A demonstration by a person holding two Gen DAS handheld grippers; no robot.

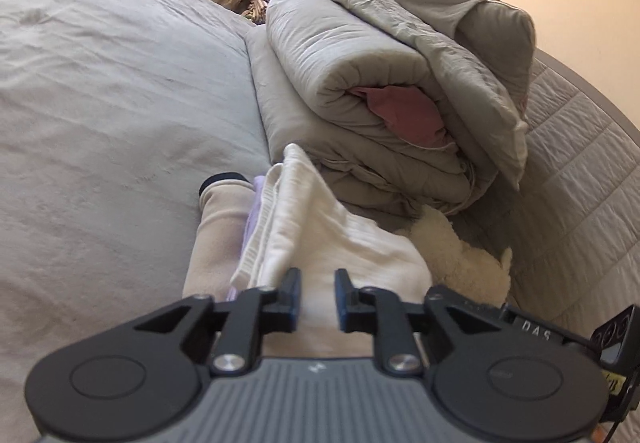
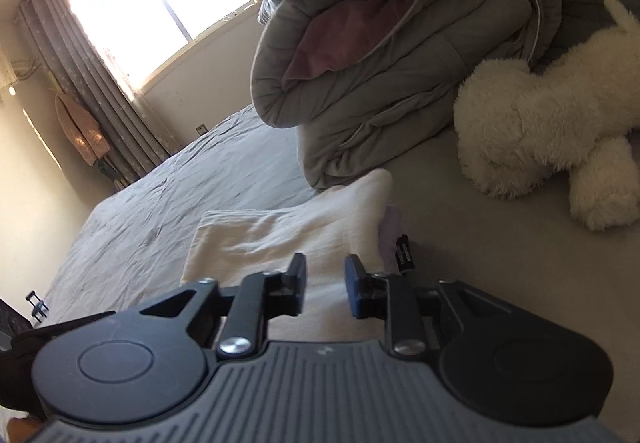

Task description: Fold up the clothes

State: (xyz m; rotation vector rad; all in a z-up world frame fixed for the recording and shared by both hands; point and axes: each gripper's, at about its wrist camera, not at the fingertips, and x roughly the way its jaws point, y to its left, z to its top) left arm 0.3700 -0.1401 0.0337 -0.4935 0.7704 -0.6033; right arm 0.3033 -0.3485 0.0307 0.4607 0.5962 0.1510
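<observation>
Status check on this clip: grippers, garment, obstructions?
Left gripper open, right gripper open, both empty over the white garment. Garment folded on the bed. Plush toy and rolled quilt close beside.

Two matching black-and-grey handheld grippers

The left black two-finger gripper (image 1: 317,299) has a ribbed grey body, round black side discs, silver pivot screws, blue-faced finger pads (image 1: 295,301) and a white "DAS" label at its right. The right black two-finger gripper (image 2: 325,291) shares the ribbed grey body, discs, silver screws and blue pads (image 2: 353,289).
</observation>
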